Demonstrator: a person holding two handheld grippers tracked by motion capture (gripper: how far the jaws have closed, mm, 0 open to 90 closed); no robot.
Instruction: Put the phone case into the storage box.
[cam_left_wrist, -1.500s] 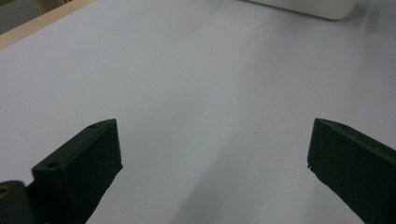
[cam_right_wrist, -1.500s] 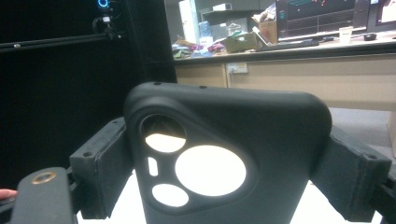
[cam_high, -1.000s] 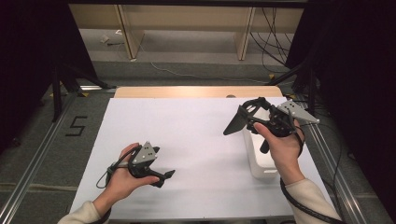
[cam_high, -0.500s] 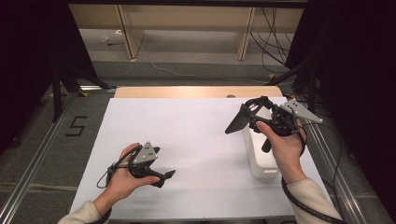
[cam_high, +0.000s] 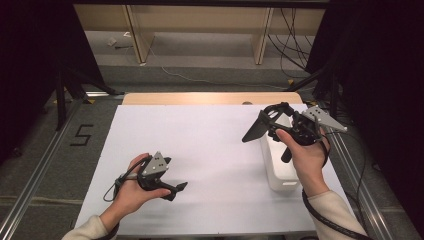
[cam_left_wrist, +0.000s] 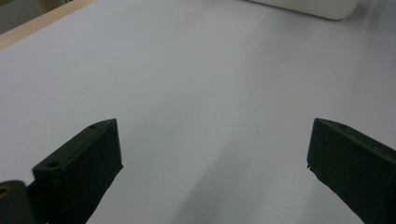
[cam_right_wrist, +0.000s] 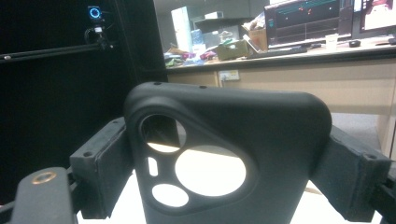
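Note:
A black phone case (cam_high: 253, 130) with camera cut-outs is clamped between the jaws of my right gripper (cam_high: 270, 122), held up in the air over the right side of the table. In the right gripper view the case (cam_right_wrist: 224, 154) stands upright with a pad (cam_right_wrist: 100, 163) pressing on each of its sides. My left gripper (cam_high: 176, 189) rests low at the table's front left in a person's hand. Its jaws stand wide open (cam_left_wrist: 212, 144) over the bare white surface, with nothing between them.
A white rectangular box (cam_high: 279, 167) sits on the white table sheet (cam_high: 200, 140) under the right hand; its edge (cam_left_wrist: 303, 5) appears far off in the left gripper view. Metal rails run along both table sides. A desk with monitors (cam_right_wrist: 303, 18) stands beyond.

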